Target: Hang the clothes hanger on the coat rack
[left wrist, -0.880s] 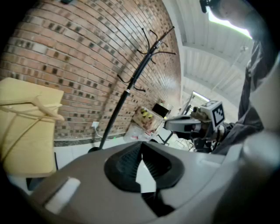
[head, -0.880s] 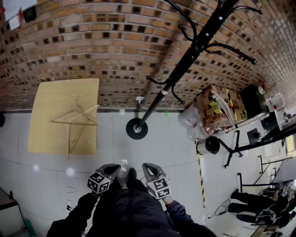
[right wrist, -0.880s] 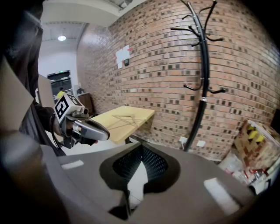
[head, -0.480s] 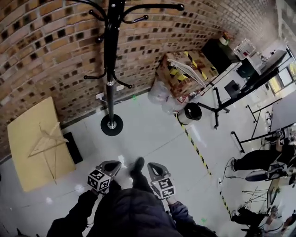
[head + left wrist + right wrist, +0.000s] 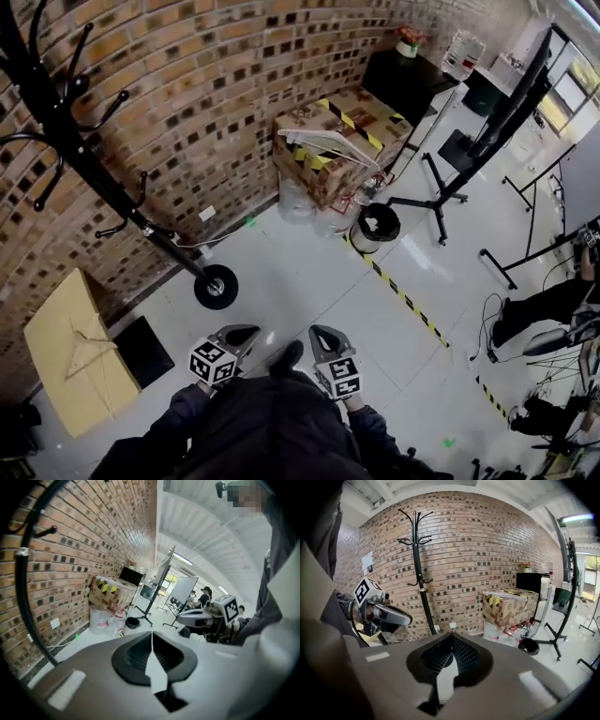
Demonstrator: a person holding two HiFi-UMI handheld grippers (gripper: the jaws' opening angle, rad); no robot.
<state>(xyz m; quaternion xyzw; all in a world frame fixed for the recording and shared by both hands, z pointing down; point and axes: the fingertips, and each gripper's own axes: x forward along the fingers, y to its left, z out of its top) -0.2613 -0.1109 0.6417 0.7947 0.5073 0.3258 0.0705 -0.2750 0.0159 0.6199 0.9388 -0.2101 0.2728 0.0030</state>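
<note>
Presently unstarted: clothes hanger (image 5: 82,349) lies flat on counter (image 5: 112,380), untouched.
Left gripper (image 5: 237,334) and right gripper (image 5: 325,335) closed, empty; arriving closed could shove it off.

The rack (image 5: 80,141) stands at the left, close against the wall (image 5: 206,84), and its base (image 5: 216,286) sits just ahead of the two grippers. Left of the base is the table (image 5: 52,319), with the hanger (image 5: 89,345) lying on it and a mat (image 5: 145,349) just beside it. Further right along the wall come the boxes (image 5: 342,136), with bags (image 5: 298,202) at their foot and the bin (image 5: 375,225) in front. The left gripper (image 5: 239,331) and right gripper (image 5: 323,331) sit side by side.
</note>
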